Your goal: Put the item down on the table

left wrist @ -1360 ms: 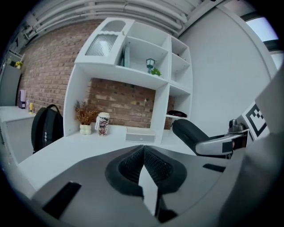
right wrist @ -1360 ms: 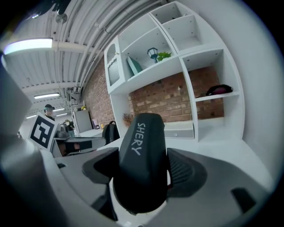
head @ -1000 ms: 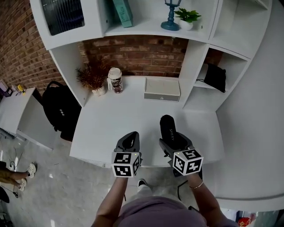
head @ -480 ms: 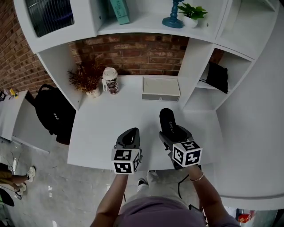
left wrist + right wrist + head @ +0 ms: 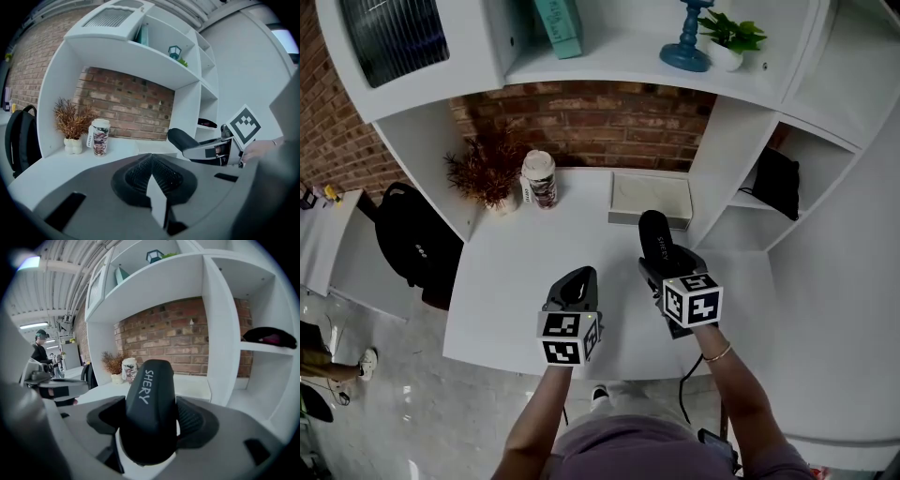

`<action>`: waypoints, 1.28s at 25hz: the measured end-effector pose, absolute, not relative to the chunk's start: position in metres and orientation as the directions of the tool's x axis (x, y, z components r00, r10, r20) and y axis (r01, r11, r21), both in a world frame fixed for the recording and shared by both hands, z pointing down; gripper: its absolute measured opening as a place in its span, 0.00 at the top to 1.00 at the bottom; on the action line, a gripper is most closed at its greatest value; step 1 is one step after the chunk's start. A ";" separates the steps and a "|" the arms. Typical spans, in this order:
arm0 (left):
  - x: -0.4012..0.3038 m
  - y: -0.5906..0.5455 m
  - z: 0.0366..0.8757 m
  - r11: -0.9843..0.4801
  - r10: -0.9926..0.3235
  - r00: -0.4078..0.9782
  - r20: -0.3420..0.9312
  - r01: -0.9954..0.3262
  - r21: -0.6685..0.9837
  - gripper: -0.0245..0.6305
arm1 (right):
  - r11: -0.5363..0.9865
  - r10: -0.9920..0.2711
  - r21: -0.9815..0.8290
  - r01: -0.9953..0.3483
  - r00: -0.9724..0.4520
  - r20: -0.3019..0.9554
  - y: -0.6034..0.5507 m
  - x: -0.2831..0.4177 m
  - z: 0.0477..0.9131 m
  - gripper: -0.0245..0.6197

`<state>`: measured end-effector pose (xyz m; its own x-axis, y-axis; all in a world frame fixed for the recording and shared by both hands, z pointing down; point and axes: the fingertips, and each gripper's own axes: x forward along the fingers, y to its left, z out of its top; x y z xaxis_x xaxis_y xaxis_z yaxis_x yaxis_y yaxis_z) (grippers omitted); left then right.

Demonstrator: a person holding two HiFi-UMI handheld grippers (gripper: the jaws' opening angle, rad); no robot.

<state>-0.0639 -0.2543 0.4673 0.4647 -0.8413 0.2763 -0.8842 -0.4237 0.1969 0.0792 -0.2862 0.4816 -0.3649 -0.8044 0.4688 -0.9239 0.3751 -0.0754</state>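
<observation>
Right jaws: my right gripper (image 5: 661,272) is pinching the black item (image 5: 149,399) across its width, 1 pad on each side. The grip is at the near end, so most of the item juts forward past my tips.
Item: it is held over the table (image 5: 516,272), printed side up, with its long axis running straight ahead of the jaws. I judge it is not yet resting.
Why so: a level hold should let it go down flat instead of tipping.
Left jaws: my left gripper (image 5: 576,283) is pressed together on nothing. It sits beside the right gripper but apart from it, out of the way, since 1 gripper carries this.
Ahead: a white box (image 5: 650,199) lies beyond the item's far end. A cup (image 5: 539,178) and a dried plant (image 5: 483,167) stand ahead and to the left of the left jaws.
Next, I judge: lower onto bare table short of the box, then spread.
</observation>
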 end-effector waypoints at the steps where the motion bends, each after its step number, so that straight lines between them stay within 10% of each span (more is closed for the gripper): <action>1: -0.064 -0.259 0.469 -0.421 -0.842 0.462 0.279 -0.886 0.197 0.96 | 0.381 -0.802 -0.064 -0.922 -0.365 0.473 -0.294 0.078 0.484 0.43; 32: -0.073 -0.333 0.496 -0.315 -0.864 0.373 0.339 -0.924 0.215 0.96 | 0.555 -0.723 0.229 -0.800 -0.328 0.607 -0.458 0.068 0.539 0.43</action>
<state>-0.0733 -0.3327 0.4958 0.3733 -0.8637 0.3386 -0.9244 -0.3155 0.2145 0.0680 -0.4575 0.5385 -0.3281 -0.7235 0.6074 -0.7997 0.5550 0.2291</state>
